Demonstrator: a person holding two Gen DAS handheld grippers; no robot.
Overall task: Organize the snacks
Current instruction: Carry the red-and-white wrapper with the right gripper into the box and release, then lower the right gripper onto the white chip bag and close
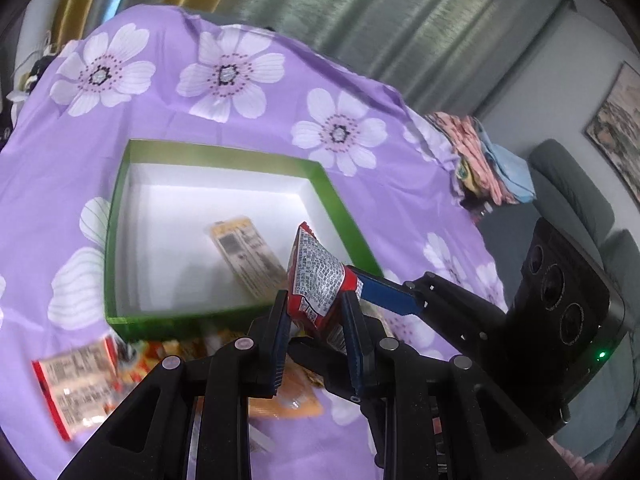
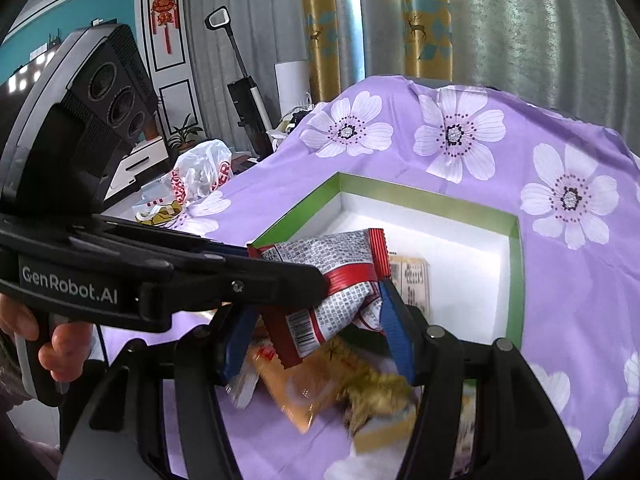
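A red snack packet (image 1: 316,276) with grey print hangs over the near edge of a green box (image 1: 116,240) with a white inside. My left gripper (image 1: 316,300) is shut on the packet's lower part. My right gripper (image 1: 360,280) reaches in from the right, one blue finger on the packet's edge. In the right wrist view the packet (image 2: 332,280) lies across my right gripper (image 2: 316,308), whose pads press its two ends. There my left gripper (image 2: 316,276) comes in from the left. A yellow packet (image 1: 248,256) lies flat in the box (image 2: 516,280).
A purple floral cloth (image 1: 240,140) covers the table. Loose snacks lie in front of the box: a red and white packet (image 1: 76,384), an orange one (image 2: 296,392), a yellow-green one (image 2: 380,392). Folded clothes (image 1: 488,160) sit at the far right, a plastic bag (image 2: 204,176) beyond the left edge.
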